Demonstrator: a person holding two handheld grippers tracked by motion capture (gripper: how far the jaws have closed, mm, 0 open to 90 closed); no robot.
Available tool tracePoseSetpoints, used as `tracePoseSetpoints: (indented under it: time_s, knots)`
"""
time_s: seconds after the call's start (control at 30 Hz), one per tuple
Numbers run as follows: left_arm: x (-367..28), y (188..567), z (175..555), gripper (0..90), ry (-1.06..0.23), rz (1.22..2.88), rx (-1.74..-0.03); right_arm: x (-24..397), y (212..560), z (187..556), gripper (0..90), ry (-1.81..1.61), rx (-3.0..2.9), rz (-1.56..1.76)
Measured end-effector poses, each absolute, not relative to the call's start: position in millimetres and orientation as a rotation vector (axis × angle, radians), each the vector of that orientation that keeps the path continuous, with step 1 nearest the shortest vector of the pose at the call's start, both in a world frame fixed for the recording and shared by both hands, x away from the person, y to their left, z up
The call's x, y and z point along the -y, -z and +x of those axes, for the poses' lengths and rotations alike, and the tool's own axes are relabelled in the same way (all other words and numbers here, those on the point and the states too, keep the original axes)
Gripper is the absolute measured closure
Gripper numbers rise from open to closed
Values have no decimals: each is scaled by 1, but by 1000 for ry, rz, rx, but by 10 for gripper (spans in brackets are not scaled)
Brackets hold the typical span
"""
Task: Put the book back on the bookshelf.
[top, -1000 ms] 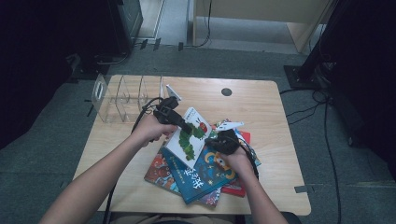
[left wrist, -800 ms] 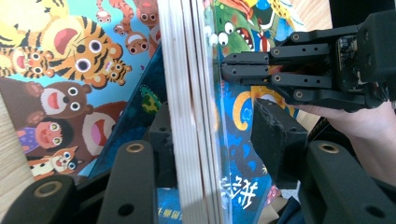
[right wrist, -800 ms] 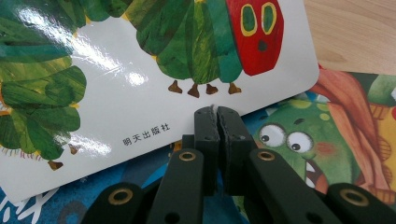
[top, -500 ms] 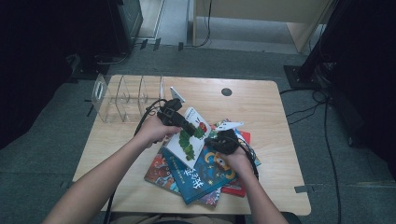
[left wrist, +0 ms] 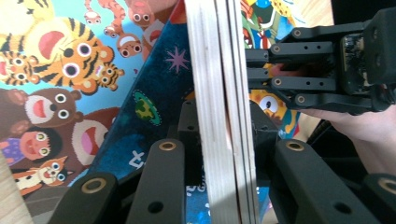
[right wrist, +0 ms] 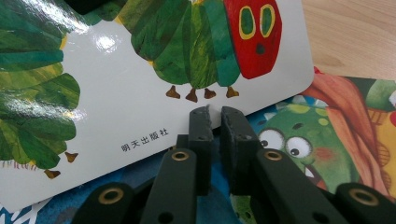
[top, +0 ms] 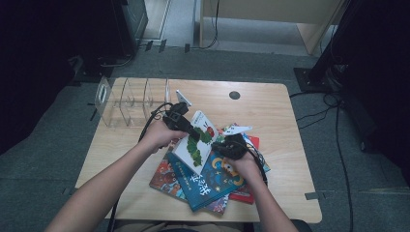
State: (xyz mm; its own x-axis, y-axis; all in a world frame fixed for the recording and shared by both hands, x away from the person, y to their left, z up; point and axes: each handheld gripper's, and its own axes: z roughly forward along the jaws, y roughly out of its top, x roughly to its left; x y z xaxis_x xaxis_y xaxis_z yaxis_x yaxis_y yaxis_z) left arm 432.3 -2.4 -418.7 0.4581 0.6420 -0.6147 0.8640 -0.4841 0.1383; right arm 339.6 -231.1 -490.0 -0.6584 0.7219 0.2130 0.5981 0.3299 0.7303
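**Lifting the caterpillar book off the pile**

A person at the wooden table [top: 270, 111] is working with two black grabbers. The caterpillar book [top: 196, 142] lies on top of a messy pile of picture books [top: 208, 186], near the middle of the table. A clear plastic rack [top: 128, 101] stands just behind the pile, off to the left.

The left gripper [top: 186, 126] is at the far edge of the caterpillar book. Its jaws have just been closing, and in the left gripper view the thick stack of white pages [left wrist: 224, 112] stands right between them. They look clamped on the book's edge, one jaw on each side.

The right gripper [top: 227, 145] sits at the book's near right side. In the right gripper view its two jaws are almost together, with a thin gap, and have just been opening a little. Their tips poke at the white cover's edge [right wrist: 140, 135] but nothing is pinched between them.

To do this step well, I think the left grabber should keep a firm squeeze on all the pages, so none flop out. The right one could slide under the cover and help tip the book up. Lift it slowly, so the blue book [top: 208, 179] under it does not slide. Then it may go toward the rack.
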Motion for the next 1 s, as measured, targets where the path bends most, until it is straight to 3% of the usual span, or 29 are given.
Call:
tracePoseSetpoints:
  time_s: [0.53, 1.0]
  knots:
    - [2, 413, 435, 777, 721, 2280, -1321, 229, 489, 339, 545, -1232, -2457, 1133]
    - [-17, 394, 440, 777, 656, 2256, -1345, 230, 490, 338, 417, -1177, -2444, 1087]
